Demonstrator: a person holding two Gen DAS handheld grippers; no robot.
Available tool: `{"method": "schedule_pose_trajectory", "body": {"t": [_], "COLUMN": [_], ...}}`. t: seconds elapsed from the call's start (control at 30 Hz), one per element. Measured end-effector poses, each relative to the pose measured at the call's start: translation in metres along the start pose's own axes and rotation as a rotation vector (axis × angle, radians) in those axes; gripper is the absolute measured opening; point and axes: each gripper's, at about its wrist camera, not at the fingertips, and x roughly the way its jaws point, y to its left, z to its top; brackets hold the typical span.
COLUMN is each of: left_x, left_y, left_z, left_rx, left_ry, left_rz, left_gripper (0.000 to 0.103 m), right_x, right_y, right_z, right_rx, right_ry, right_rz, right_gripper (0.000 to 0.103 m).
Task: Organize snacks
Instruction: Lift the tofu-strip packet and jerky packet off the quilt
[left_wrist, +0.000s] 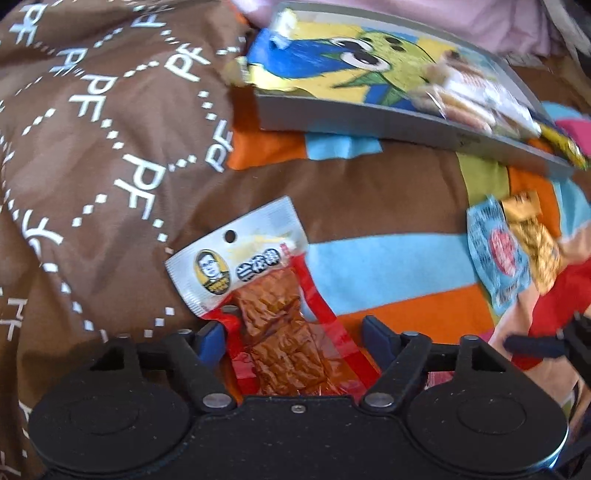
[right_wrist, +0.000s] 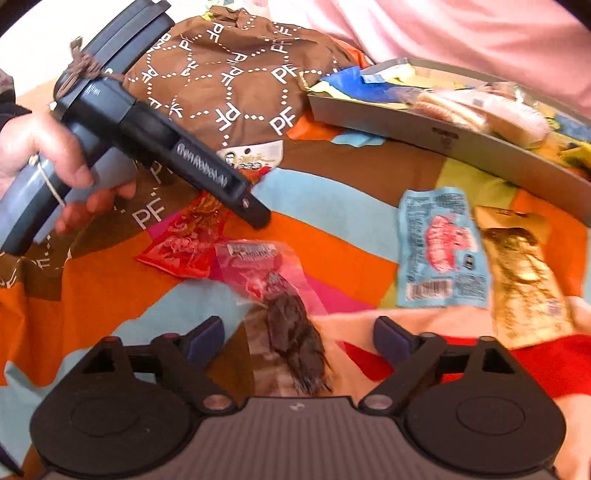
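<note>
While both claws sit low over a bedspread of brown, orange and blue patches, each is spread wide with nothing gripped. Left claw: jaws apart either side of a red-edged packet of brown dried strips, silver header pointing away; contact unclear. Right claw: jaws apart around a pink-topped clear packet with dark contents, not pinched. Just beyond, a red packet lies partly under the left claw's tip. To the right, a light blue packet and a gold packet lie side by side, edges touching or overlapping. A hand holds the left tool's grip. Farther back, a shallow grey tray holds several snack bags, including a cartoon-print one. Behind, pink fabric.
</note>
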Motion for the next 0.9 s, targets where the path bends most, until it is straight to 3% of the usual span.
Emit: {"method": "schedule_pose_trajectory", "body": {"t": [0.13,0.37,0.53,0.7,0.9], "left_x": [0.000,-0.008,-0.013,-0.018,-0.025], "left_y": [-0.005,0.003,0.005,-0.005,-0.028], "left_z": [-0.004,-0.008,-0.013,-0.023,-0.042], "left_rx": [0.048,0.011,0.020,0.147,0.289], "left_ry": [-0.009,-0.042,-0.053,-0.040,-0.014], "left_rz": [0.014,-0.009,-0.043,-0.100,-0.170], "left_gripper": [0.078,0.071,0.067,0.065,0.063], "right_x": [0.000,-0.009,-0.018,-0.025,-0.021], "right_y": [-0.001,0.008,0.013,0.025,0.020], "right_z": [-0.001,-0.001,-0.003,-0.005,-0.005], "right_rx": [-0.001,-0.005,0.040,-0.003,0.010], "right_ry": [-0.006,0.001,0.003,-0.005,-0.001], "right_rz": [0.013,0.012,-0.050,-0.182,-0.209], "right_gripper": [0.086,0.053,0.049,0.050,0.050]}}
